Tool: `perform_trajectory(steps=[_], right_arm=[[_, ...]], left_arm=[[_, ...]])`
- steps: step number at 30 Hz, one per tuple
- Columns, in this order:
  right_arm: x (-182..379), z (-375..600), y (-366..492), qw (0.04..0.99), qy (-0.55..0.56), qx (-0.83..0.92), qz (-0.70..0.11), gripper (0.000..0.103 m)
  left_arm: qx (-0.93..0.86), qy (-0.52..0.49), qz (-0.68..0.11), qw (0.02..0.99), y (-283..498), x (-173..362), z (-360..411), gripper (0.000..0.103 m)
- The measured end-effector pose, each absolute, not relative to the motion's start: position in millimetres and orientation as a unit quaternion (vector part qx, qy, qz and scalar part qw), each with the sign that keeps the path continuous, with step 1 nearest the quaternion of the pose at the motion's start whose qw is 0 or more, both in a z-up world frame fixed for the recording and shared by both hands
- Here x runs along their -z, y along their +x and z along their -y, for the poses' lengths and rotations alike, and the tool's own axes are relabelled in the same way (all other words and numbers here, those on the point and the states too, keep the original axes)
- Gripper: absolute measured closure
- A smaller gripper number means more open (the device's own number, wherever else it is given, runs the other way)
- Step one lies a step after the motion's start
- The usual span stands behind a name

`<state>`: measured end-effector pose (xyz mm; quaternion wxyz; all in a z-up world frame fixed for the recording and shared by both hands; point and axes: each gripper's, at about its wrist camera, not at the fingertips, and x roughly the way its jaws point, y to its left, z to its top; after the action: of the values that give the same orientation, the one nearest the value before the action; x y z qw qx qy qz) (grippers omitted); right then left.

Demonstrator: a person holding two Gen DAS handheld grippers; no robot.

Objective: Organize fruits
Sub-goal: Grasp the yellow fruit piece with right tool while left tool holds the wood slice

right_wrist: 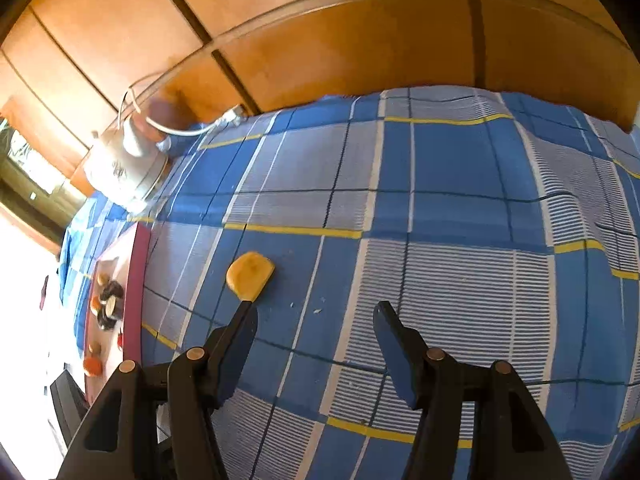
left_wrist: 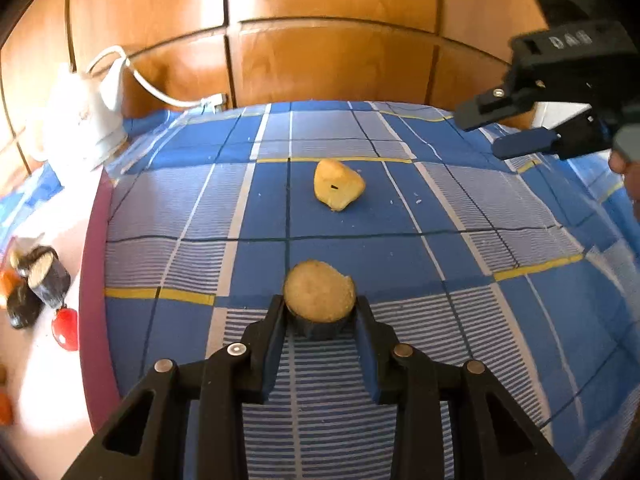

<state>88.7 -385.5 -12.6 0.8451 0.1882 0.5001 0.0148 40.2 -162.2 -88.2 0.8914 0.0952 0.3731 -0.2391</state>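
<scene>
My left gripper (left_wrist: 320,314) is shut on a round fruit slice (left_wrist: 319,294) with dark skin and a tan cut face, low over the blue checked cloth (left_wrist: 400,248). Farther back on the cloth lies a yellow fruit chunk (left_wrist: 338,185). My right gripper (left_wrist: 478,132) hovers at the upper right of the left wrist view, open and holding nothing. In the right wrist view the right gripper (right_wrist: 316,312) stands open above the cloth. There the yellow chunk (right_wrist: 250,274) lies just beyond the left fingertip (right_wrist: 248,312), outside the jaws.
A white board with a maroon rim (left_wrist: 90,280) lies at the left and carries several fruit pieces, among them dark slices (left_wrist: 42,280) and a red one (left_wrist: 66,330). A white kettle (left_wrist: 92,120) with its cord stands at the back left. Wooden cabinet doors (left_wrist: 340,40) close off the back.
</scene>
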Motion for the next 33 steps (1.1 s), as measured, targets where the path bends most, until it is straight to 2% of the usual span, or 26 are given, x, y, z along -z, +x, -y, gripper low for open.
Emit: perform_trajectory(steps=[13, 24, 31, 32, 33], right_arm=[[36.0, 349.6, 103.2, 0.819, 0.208, -0.065, -0.531, 0.042], [65.4, 338.3, 155.3, 0.794, 0.285, -0.029, -0.536, 0.040], [70.7, 317.1, 174.1, 0.805, 0.236, -0.015, -0.544, 0.041], [70.5, 313.2, 176.1, 0.807, 0.220, -0.014, -0.548, 0.044], [69.4, 308.8, 177.3, 0.810, 0.195, -0.011, -0.553, 0.059]], left_arm=[[0.251, 0.072, -0.357, 0.897, 41.2, 92.4, 160.1, 0.070], [0.256, 0.064, -0.356, 0.897, 43.3, 94.0, 156.4, 0.070], [0.259, 0.059, -0.356, 0.896, 43.8, 94.6, 155.1, 0.070], [0.259, 0.059, -0.357, 0.896, 44.0, 94.5, 155.2, 0.070], [0.260, 0.059, -0.357, 0.895, 44.1, 94.6, 155.1, 0.070]])
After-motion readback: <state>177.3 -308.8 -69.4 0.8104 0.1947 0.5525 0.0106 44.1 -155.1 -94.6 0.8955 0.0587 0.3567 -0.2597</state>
